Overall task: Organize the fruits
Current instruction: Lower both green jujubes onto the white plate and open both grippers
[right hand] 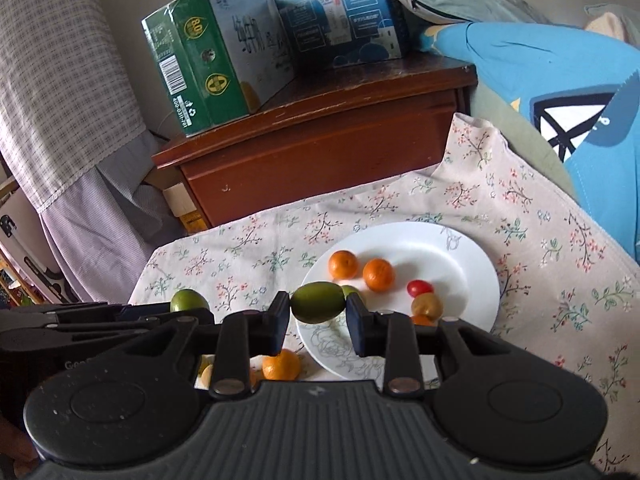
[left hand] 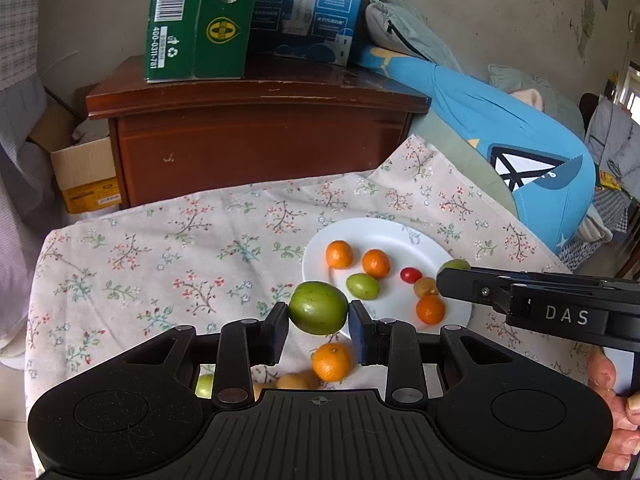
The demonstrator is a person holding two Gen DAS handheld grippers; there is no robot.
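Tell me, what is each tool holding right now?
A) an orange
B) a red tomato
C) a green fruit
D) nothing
C: the left tool pinches a green fruit between its fingers, and the right tool pinches another green fruit, while the oranges and red tomato lie on the plate.

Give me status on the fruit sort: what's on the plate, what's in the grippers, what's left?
Done: the white plate holds three oranges, a red tomato, a green fruit and a brownish one.
In hand: the left gripper is shut on a round green fruit; the right gripper is shut on an oval green fruit.
Left: an orange and a few partly hidden fruits on the floral cloth.
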